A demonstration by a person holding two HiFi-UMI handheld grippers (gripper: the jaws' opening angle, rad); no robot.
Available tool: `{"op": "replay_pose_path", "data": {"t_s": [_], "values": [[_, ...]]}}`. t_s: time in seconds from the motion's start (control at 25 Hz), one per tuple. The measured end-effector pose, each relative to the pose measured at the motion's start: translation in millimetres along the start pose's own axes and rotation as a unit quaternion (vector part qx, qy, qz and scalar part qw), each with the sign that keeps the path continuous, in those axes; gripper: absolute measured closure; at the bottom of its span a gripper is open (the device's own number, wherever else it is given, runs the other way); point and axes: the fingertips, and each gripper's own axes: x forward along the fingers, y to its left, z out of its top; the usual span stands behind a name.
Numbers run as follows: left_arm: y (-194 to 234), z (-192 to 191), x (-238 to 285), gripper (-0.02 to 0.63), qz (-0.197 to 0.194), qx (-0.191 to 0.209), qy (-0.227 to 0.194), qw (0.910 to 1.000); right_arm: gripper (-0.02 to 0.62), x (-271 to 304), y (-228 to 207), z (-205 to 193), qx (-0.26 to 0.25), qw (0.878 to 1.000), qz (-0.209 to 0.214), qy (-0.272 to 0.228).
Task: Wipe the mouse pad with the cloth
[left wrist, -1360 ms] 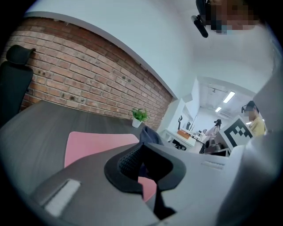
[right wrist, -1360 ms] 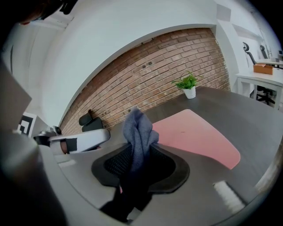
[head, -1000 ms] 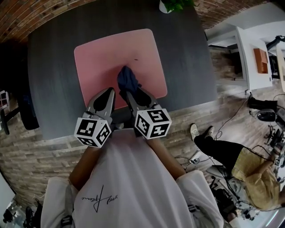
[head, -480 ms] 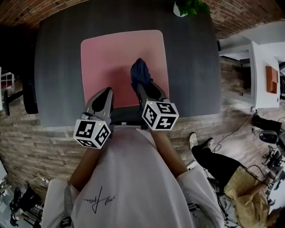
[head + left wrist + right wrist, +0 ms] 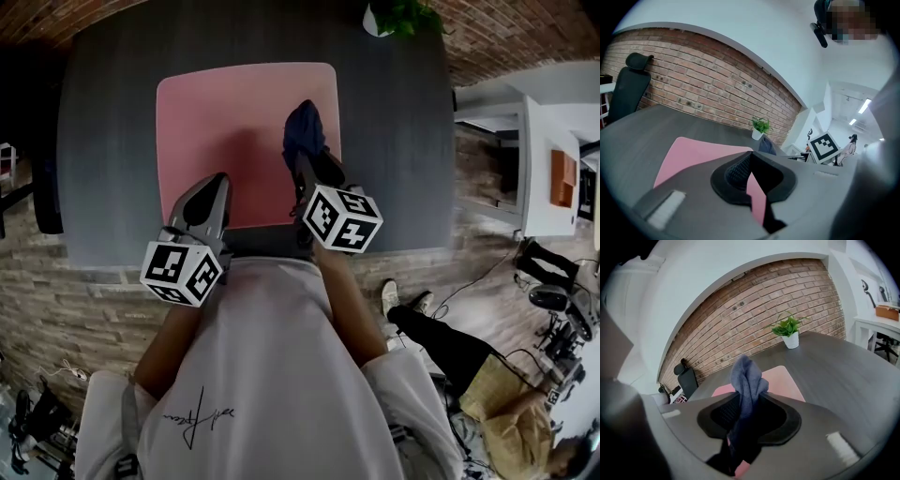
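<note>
- My left gripper [image 5: 215, 184] rests over the near left part of the mouse pad [image 5: 230, 122]. Its fingers are pressed together with nothing between them, and only a thin sliver of pink shows through the slit in its own view. I judge it sits there to steady the pad and keep it from sliding under the wiping, though I cannot tell whether the tips actually touch it.
- The pink mouse pad lies flat on the dark grey surface [image 5: 398, 150], closer to the left side, with its near edge just short of the surface's near edge. Most of its left and middle area is bare and open to the cloth.
- My right gripper [image 5: 306, 161] reaches farther in than the left. Its fingers pinch the dark blue cloth [image 5: 303, 127], which is bunched up and pokes out beyond the tips.
- The cloth bears down on the right part of the pad, close to its right edge. I hold it as a wad so the fabric meets the pad rather than the fingers. From this spot the wiping looks under way, with the left stretch yet to cover.
- A small potted plant [image 5: 396, 13] stands at the far right of the surface, well apart from the pad and out of the cloth's way.
</note>
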Motion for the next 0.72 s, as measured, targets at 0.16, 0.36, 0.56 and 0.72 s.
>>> {"op": "replay_pose_path", "data": {"t_s": [0.16,0.36,0.56,0.72], "values": [[5,4,11,0.592,0.002,0.001,0.008,1.0,0.468,16,-18,17,0.001,1.0,-0.012,-0.003],[12,17,9,0.592,0.011,-0.011,-0.021,0.9997,0.465,35,-37,27,0.015,0.999,-0.031,0.0],[20,19,22,0.592,0.011,-0.018,-0.024,0.9995,0.463,55,-57,37,0.044,0.998,-0.049,-0.001],[30,6,32,0.592,0.013,-0.029,-0.003,0.9995,0.46,71,-63,40,0.031,0.998,-0.056,0.013]]}}
